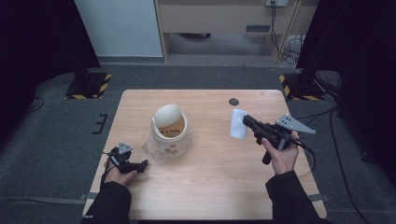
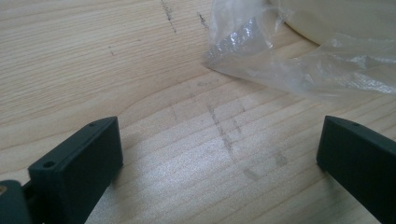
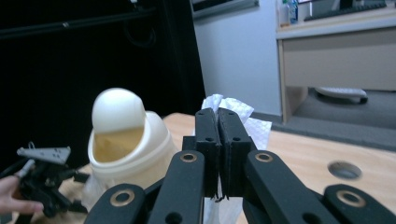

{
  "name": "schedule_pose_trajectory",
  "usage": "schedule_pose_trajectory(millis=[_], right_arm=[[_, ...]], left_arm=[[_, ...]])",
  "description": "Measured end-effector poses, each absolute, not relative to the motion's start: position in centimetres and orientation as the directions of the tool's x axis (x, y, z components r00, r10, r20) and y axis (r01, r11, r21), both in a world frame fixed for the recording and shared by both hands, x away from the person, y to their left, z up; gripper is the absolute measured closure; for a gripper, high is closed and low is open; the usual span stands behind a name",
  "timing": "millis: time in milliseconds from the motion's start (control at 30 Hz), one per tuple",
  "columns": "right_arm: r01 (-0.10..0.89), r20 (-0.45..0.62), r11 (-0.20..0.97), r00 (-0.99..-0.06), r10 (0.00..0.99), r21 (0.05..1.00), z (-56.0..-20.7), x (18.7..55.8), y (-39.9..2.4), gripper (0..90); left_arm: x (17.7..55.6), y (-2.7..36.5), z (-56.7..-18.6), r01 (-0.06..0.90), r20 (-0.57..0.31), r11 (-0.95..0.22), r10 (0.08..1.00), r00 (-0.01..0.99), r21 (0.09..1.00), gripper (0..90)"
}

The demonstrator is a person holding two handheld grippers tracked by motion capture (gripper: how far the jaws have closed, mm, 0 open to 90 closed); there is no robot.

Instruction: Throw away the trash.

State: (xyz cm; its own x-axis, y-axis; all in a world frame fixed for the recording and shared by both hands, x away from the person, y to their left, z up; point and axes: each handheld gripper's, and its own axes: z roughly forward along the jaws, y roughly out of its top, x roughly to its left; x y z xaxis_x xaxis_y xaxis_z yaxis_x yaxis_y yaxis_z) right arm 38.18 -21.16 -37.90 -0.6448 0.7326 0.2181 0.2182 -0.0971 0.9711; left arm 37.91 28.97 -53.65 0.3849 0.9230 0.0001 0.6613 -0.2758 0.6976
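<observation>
A cream bin (image 1: 171,130) with a domed swing lid (image 3: 116,109) stands left of the table's middle, with a clear plastic bag (image 2: 299,60) spilling out at its foot. My right gripper (image 1: 246,120) is shut on a white paper tissue (image 1: 238,123), which hangs to the right of the bin. In the right gripper view the black jaws (image 3: 218,121) press together with the tissue (image 3: 254,123) bunched behind them. My left gripper (image 1: 142,164) rests low at the table's front left. Its jaws (image 2: 219,154) stand wide apart over bare wood, just short of the bag's edge.
A dark round hole (image 1: 233,101) sits near the wooden table's (image 1: 210,182) far edge. Two stand bases with yellow-black stripes (image 1: 88,86) (image 1: 299,86) flank the far corners on grey carpet. A wooden desk (image 1: 224,18) and cables stand behind.
</observation>
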Motion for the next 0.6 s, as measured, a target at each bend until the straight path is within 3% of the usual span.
schedule_pose_trajectory(millis=[600], right_arm=[[0.143,0.172,-0.1,-0.695,0.698,0.985,-35.2,40.3,-15.9,87.9]], left_arm=[[37.9,29.0,-53.6,0.661,0.0,-0.276,0.923,0.385,0.697,0.0]])
